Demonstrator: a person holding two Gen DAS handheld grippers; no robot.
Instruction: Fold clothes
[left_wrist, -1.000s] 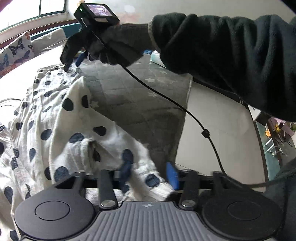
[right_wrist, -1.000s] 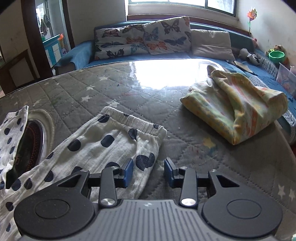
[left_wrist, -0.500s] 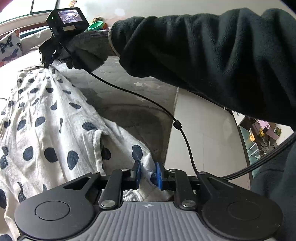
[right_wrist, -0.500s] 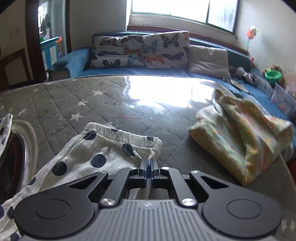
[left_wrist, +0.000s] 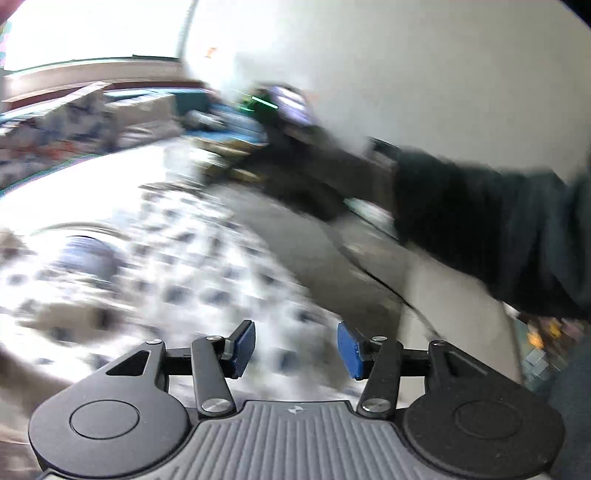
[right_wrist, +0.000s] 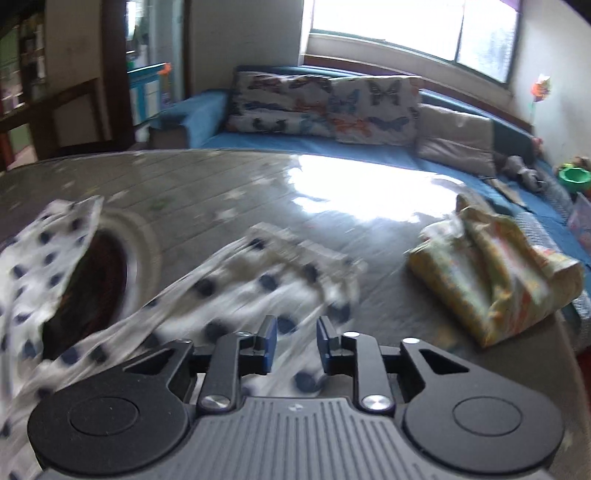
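While both views are smeared by motion blur, the main things read clearly enough.
Left gripper (left_wrist: 295, 347): its blue pads stand wide apart with nothing between them, above the garment.
Garment: white cotton clothing with navy polka dots (right_wrist: 236, 291) lies spread on the desk, its ribbed waistband end just ahead of the right gripper; in the left view it is a blurred spotted sheet (left_wrist: 177, 280) under the fingers.
Desk: grey quilted star-print cover (right_wrist: 207, 177), with a round dark opening (right_wrist: 92, 280) at the left, partly draped by the dotted cloth.
Right gripper (right_wrist: 296, 343): pads parted a moderate way, empty, over the dotted fabric.
Folded item: a yellow patterned cloth bundle (right_wrist: 495, 273) sits on the desk's right side, well apart from the dotted garment.
Background: blue sofa (right_wrist: 207, 114) with butterfly-print cushions (right_wrist: 325, 103).
Right arm: a black fleece sleeve (left_wrist: 491, 221) crosses the left view.
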